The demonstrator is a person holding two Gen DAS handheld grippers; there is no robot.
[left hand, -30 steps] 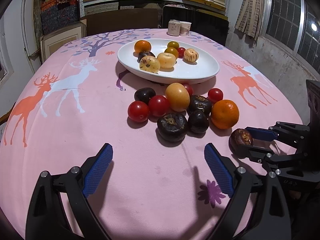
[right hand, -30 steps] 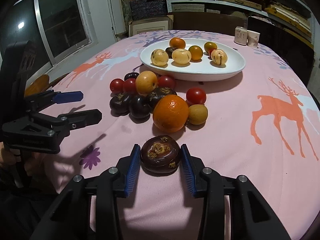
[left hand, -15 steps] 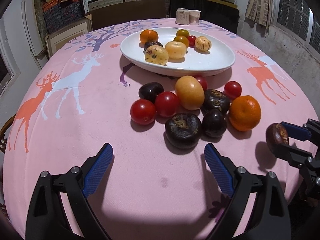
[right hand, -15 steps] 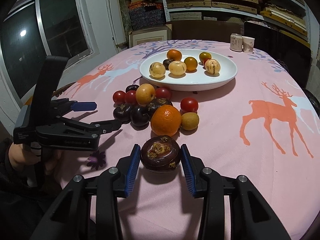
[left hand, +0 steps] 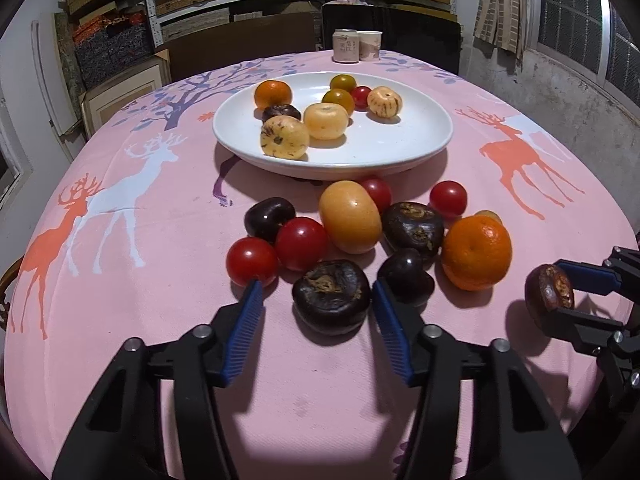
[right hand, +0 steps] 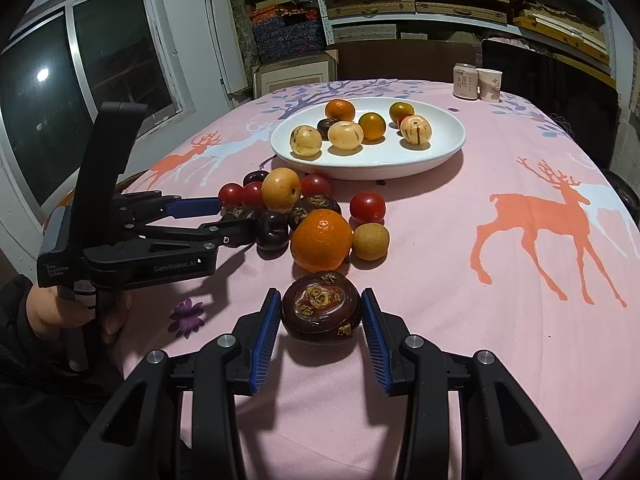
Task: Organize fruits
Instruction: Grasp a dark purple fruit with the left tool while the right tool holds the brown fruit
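Pink tabletop (left hand: 160, 320): left gripper (left hand: 316, 304) jaws spread around a dark fruit (left hand: 331, 297); closing could nudge the neighbouring tomato (left hand: 252, 261). Right gripper (right hand: 320, 312) jaws pinch another dark fruit (right hand: 321, 307).

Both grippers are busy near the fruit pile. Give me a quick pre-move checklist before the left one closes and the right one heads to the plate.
1. Right gripper shut on dark fruit: ok.
2. Left gripper open around dark round fruit: ok.
3. Left gripper's fingers clear of neighbours: not ok, one touches a red tomato, the other a dark plum.
4. Free space on white plate: ok.
5. Grip firmness: cannot tell.
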